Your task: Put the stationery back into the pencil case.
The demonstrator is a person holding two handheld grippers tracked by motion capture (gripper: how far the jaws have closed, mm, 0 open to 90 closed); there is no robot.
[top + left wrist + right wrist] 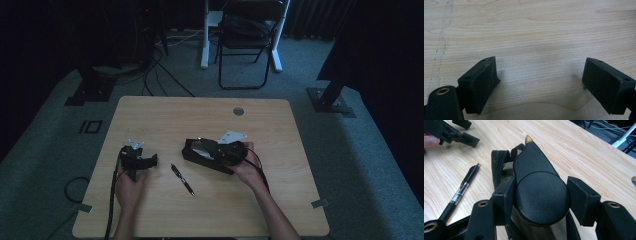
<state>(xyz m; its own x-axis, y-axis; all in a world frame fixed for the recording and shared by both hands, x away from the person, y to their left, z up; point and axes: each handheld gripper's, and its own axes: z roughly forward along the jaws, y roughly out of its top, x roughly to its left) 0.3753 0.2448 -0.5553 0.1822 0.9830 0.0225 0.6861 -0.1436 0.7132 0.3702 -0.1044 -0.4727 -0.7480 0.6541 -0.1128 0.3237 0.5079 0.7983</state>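
The right gripper (541, 195) is sitting with its jaws on either side of a round black cap-like end of some black object (536, 177), which is poking out of a black pouch (200, 152) with a zip edge. The left pad looks like it's pressing right against the round part, while the right pad is sitting just beside it with maybe a sliver of gap, so I honestly can't tell if it's a proper squeeze or just a loose cradle. There's a small yellowish tip at the far end of that object. In the high view the pouch is lying near the middle of the wooden table (210, 210), under the person's right hand (247, 170). A black pen (182, 179) is lying just beside it, not touching. The left gripper (539, 75) is resting over bare wood with its jaws standing wide apart and nothing between them.
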